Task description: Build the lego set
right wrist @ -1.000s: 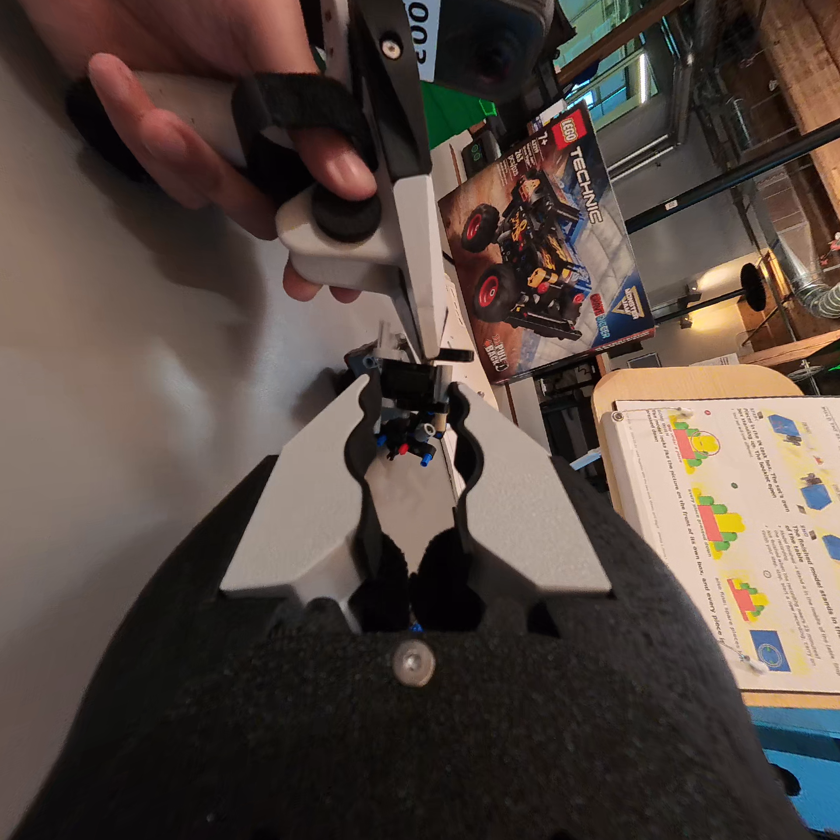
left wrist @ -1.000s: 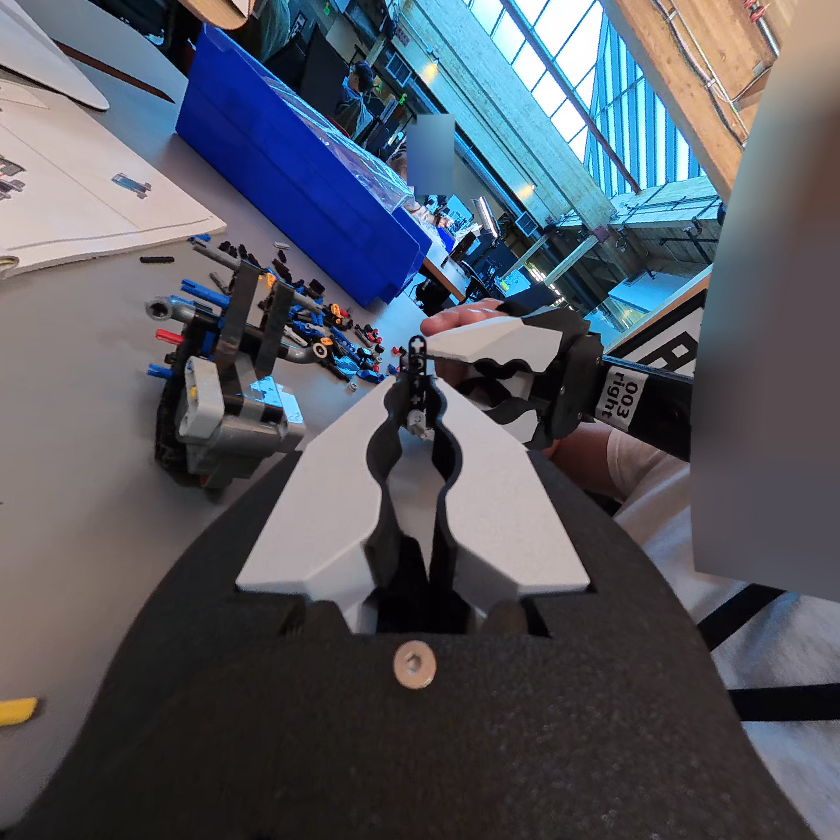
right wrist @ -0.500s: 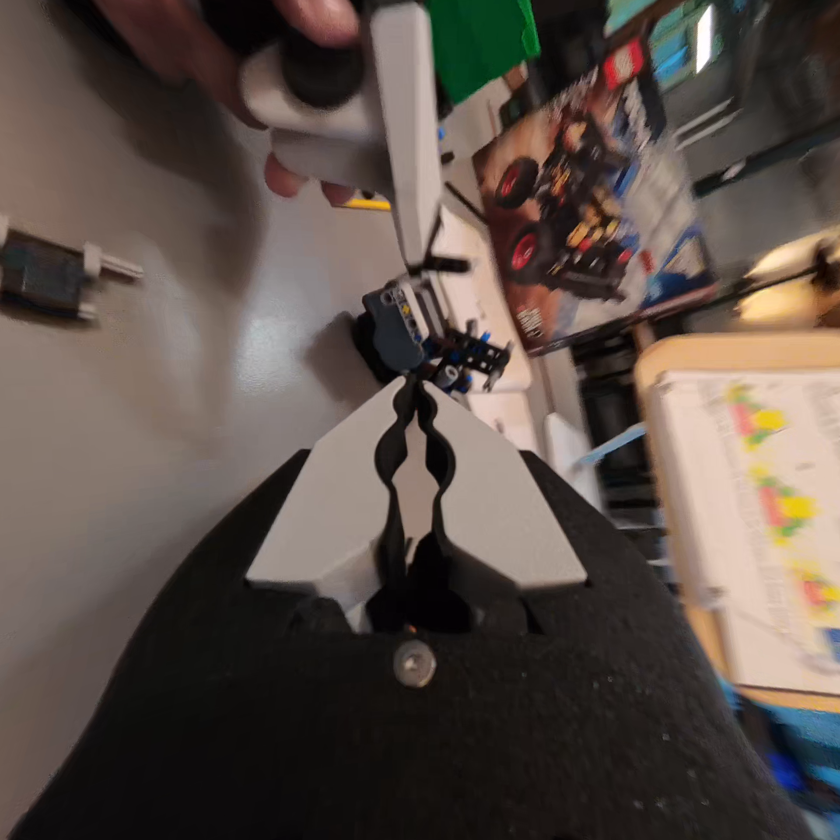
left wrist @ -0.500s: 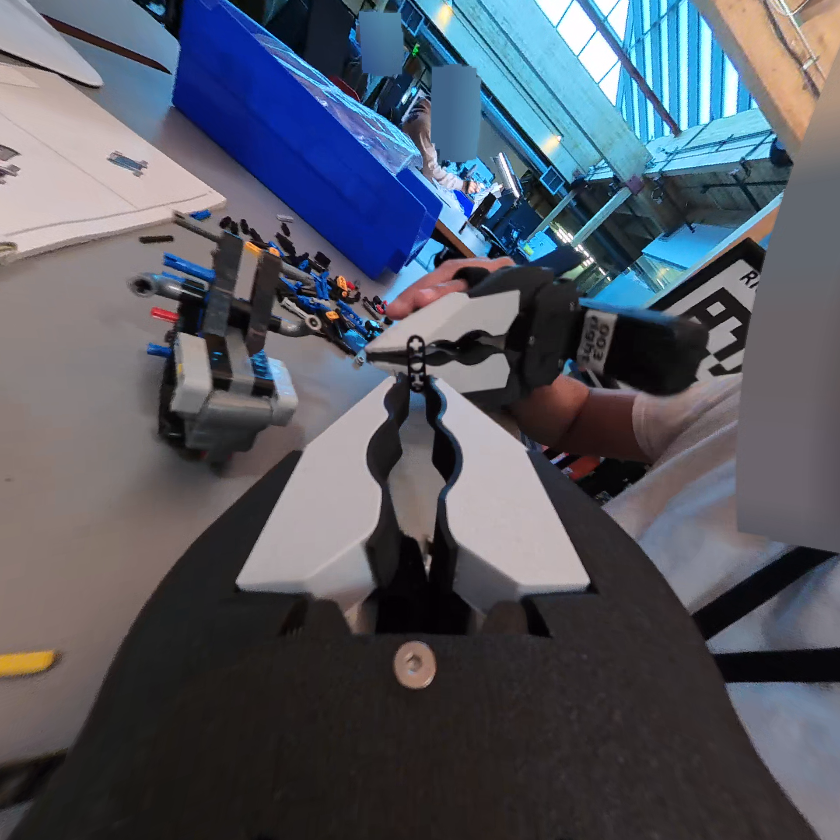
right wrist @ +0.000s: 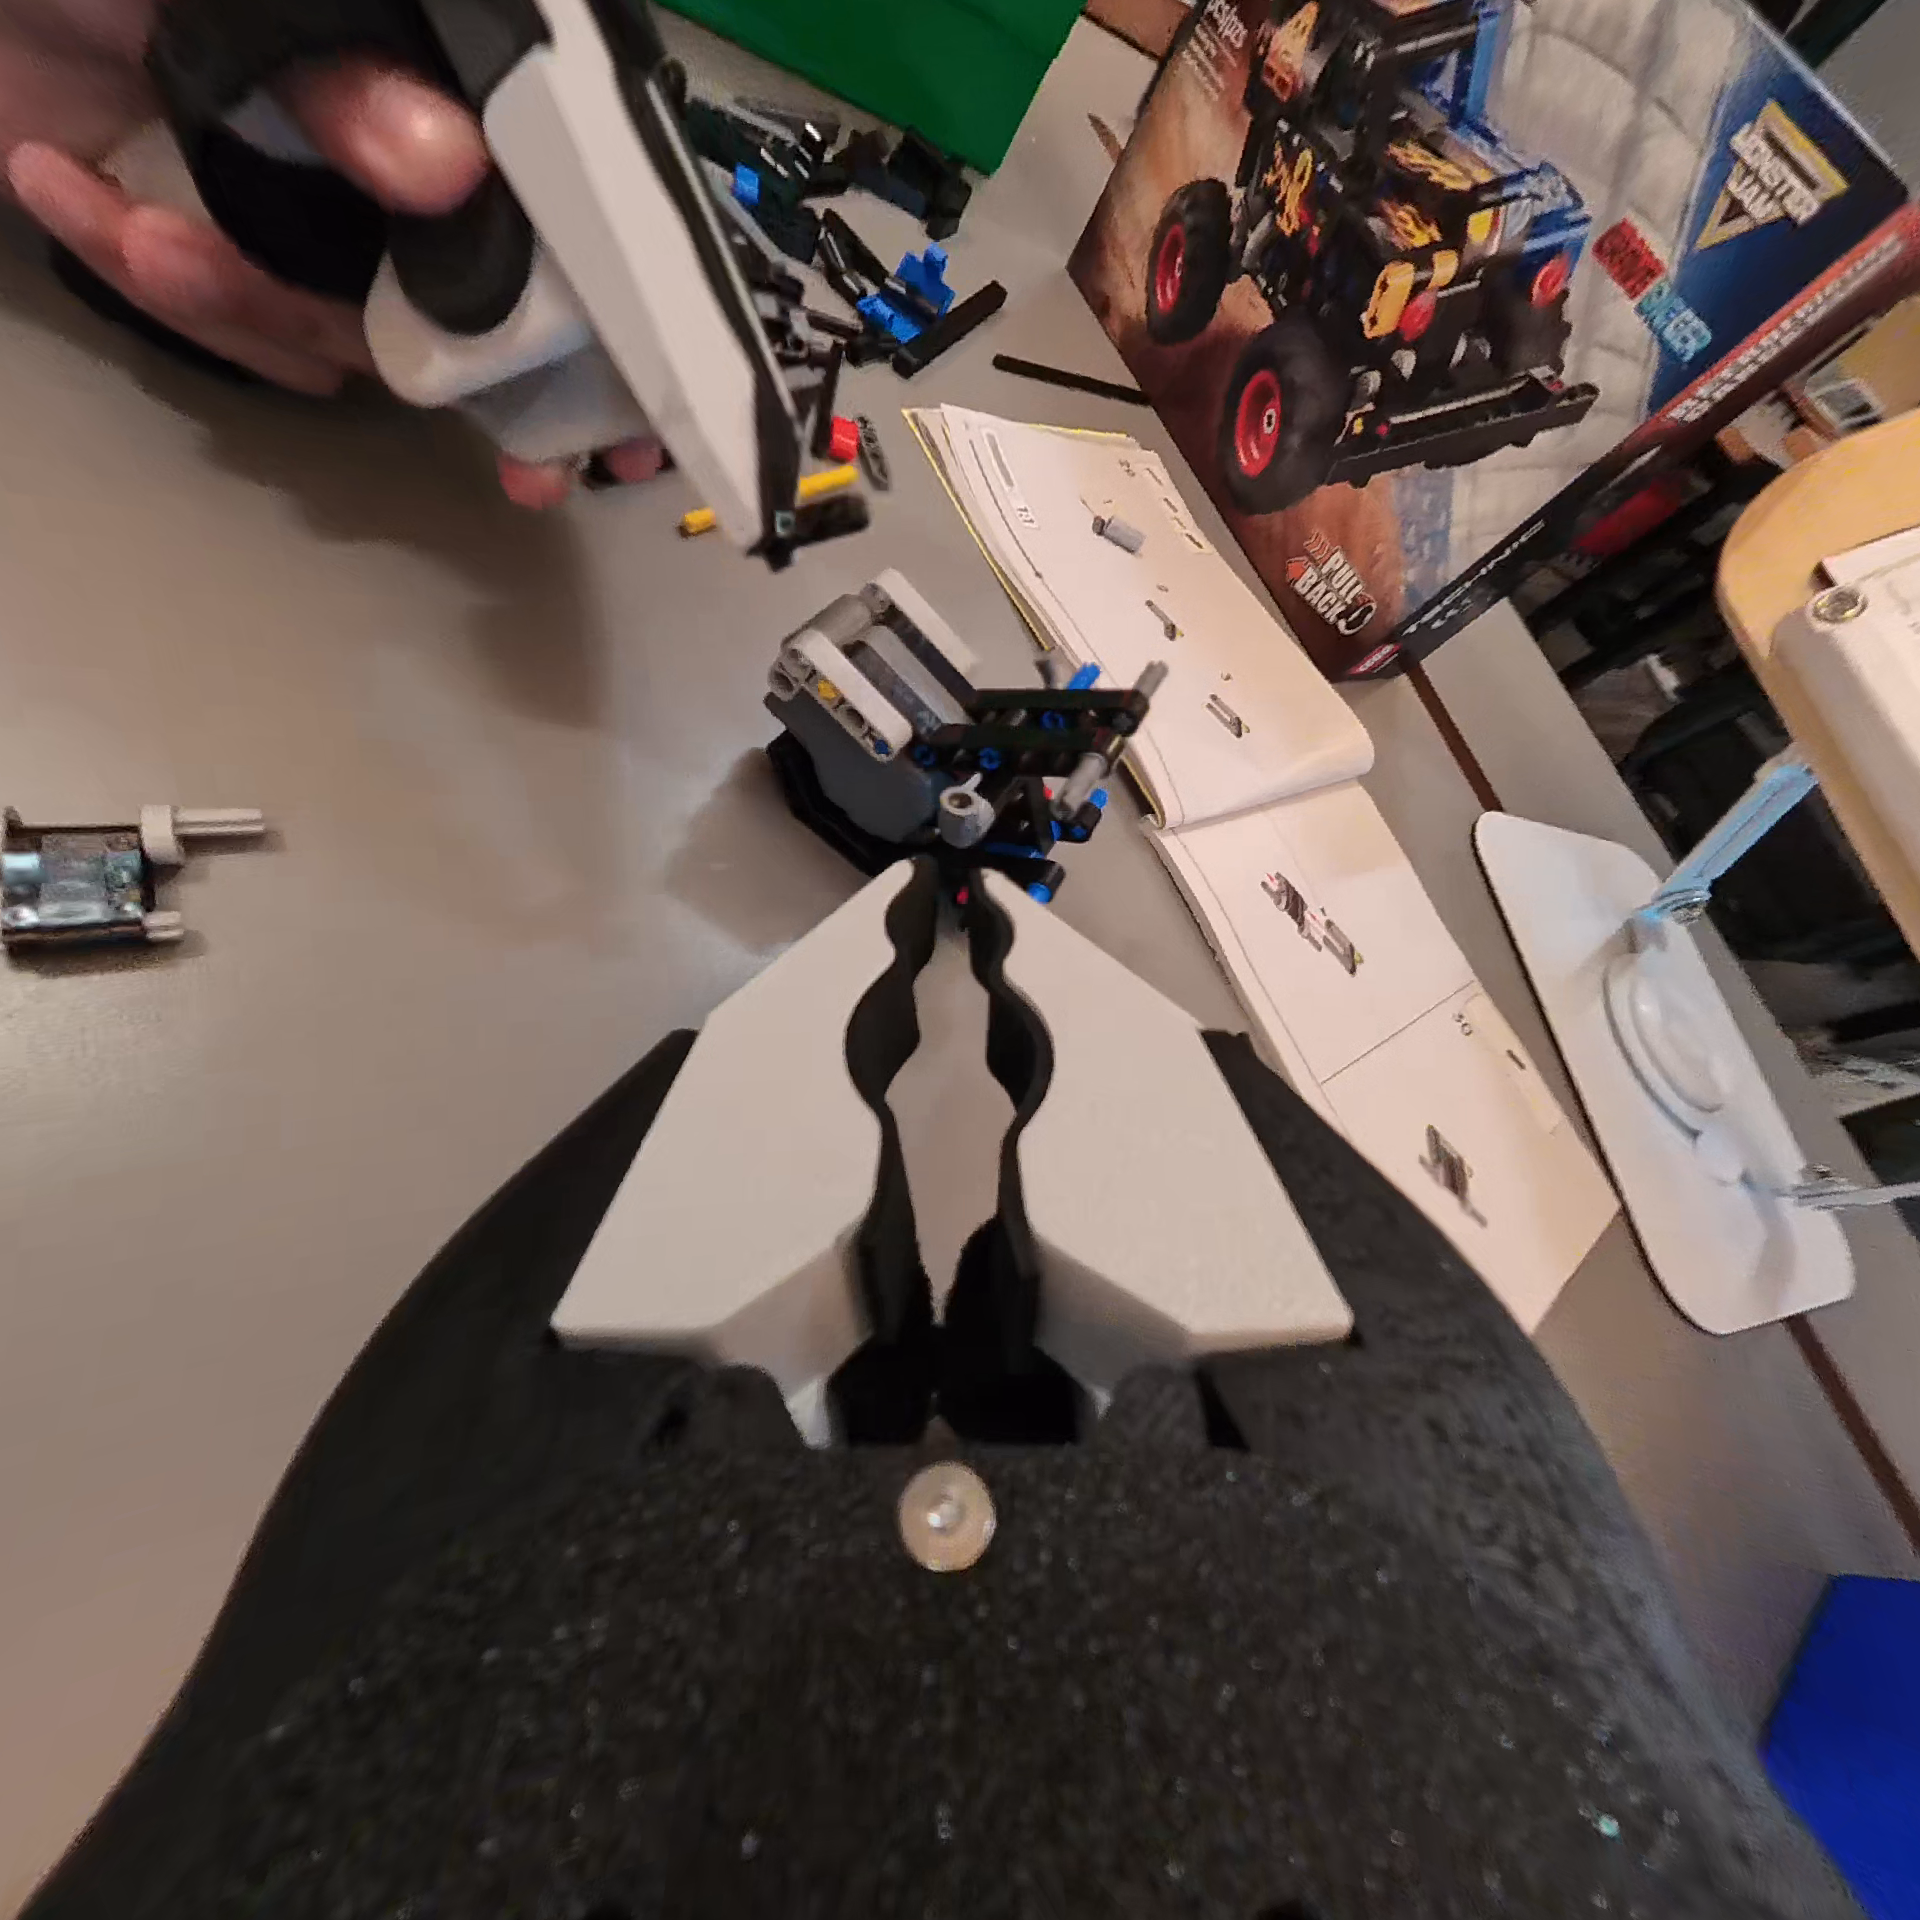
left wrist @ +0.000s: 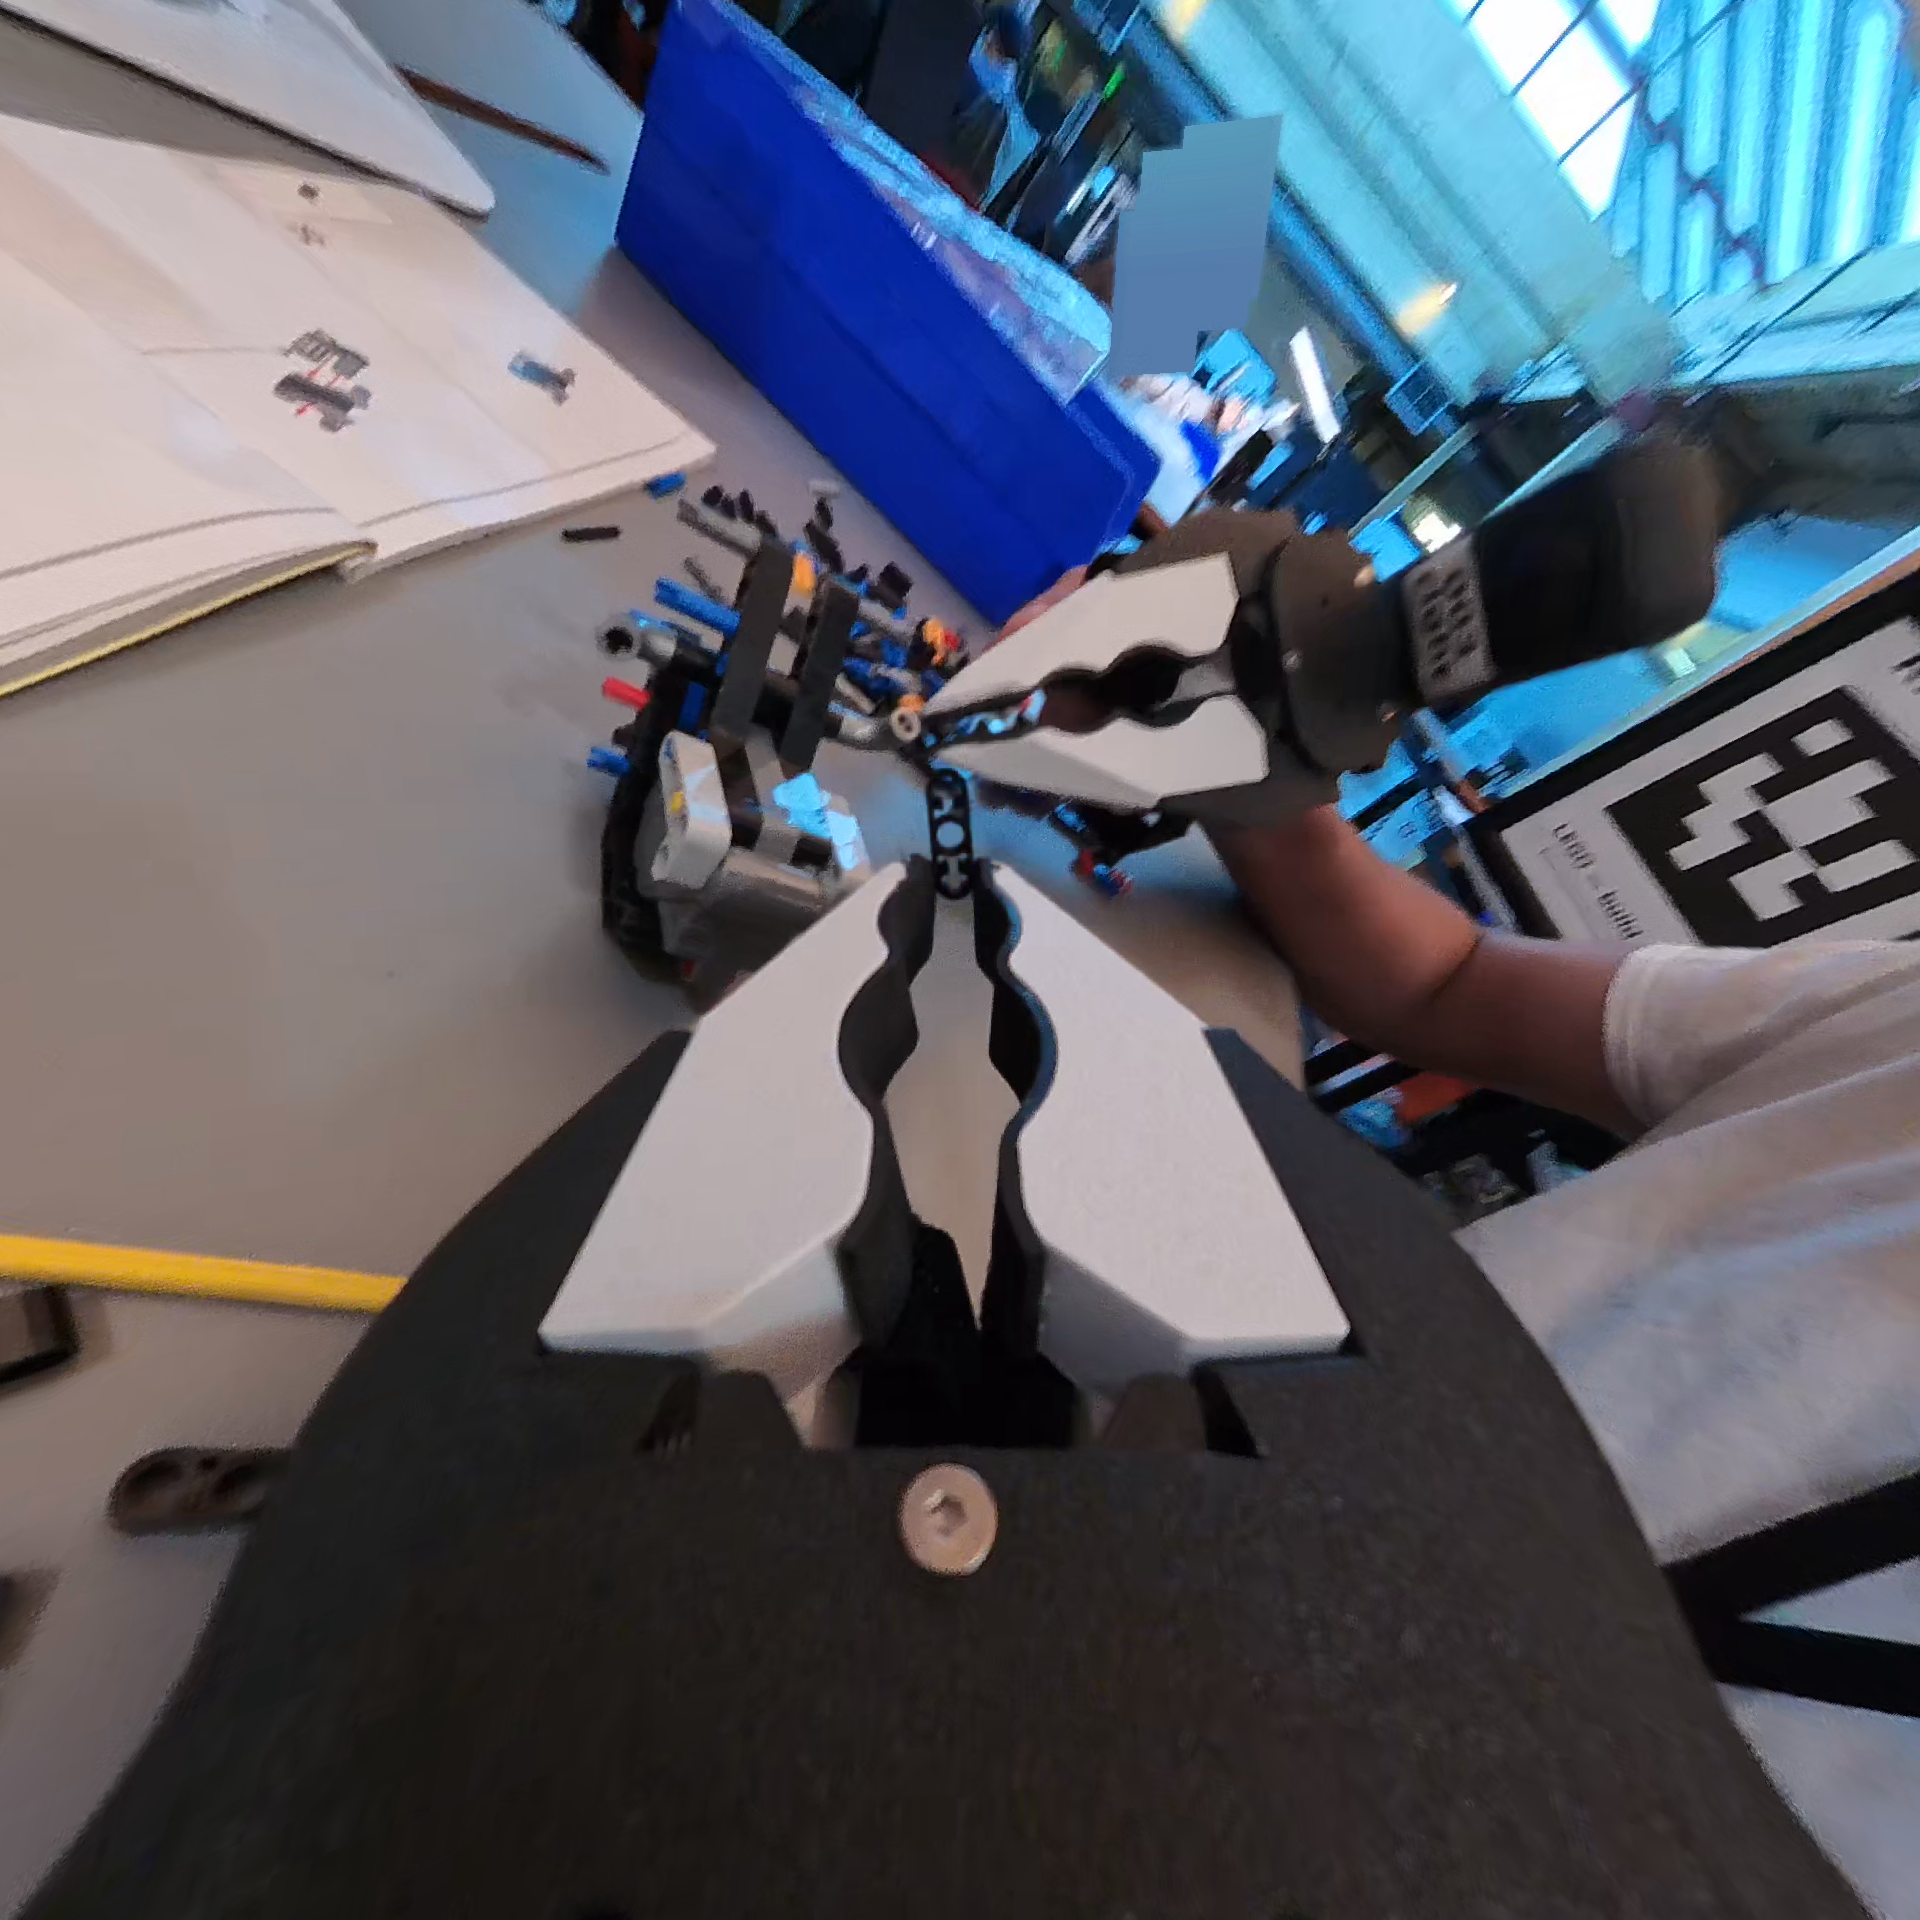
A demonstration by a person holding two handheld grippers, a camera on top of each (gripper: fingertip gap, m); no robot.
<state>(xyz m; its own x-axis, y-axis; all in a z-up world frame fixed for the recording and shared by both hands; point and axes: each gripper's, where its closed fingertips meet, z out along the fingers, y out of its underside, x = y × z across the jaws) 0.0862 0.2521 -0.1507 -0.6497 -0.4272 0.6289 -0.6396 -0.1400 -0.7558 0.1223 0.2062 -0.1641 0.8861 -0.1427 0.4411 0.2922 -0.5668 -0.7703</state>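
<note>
My left gripper (left wrist: 948,878) is shut on a small black beam with holes (left wrist: 951,826), held above the grey table (left wrist: 260,935). It also shows at the top left of the right wrist view (right wrist: 779,535), with the beam (right wrist: 826,514) seen edge-on. The partly built model (left wrist: 727,831), grey, black and blue, stands on the table just beyond; it shows in the right wrist view (right wrist: 894,727) too. My right gripper (right wrist: 951,883) is shut, hovering close over the model. I see nothing clearly held in it. It shows in the left wrist view (left wrist: 925,732), just above the beam.
An open instruction booklet (right wrist: 1226,727) and the set's box (right wrist: 1403,260) lie beyond the model. Loose parts (right wrist: 862,281) are scattered behind. A small grey sub-assembly (right wrist: 94,883) lies left. A blue bin (left wrist: 862,291) stands farther back. A white plate (right wrist: 1662,1091) sits right. Some 7 cm of space lies between my two pairs of fingers. My right gripper's tips are some 35 cm from the white plate (right wrist: 1662,1091).
My right gripper was open around the black beam; it has shut and drawn back from it. The left gripper keeps the beam. Both grippers now stand apart over the model.
</note>
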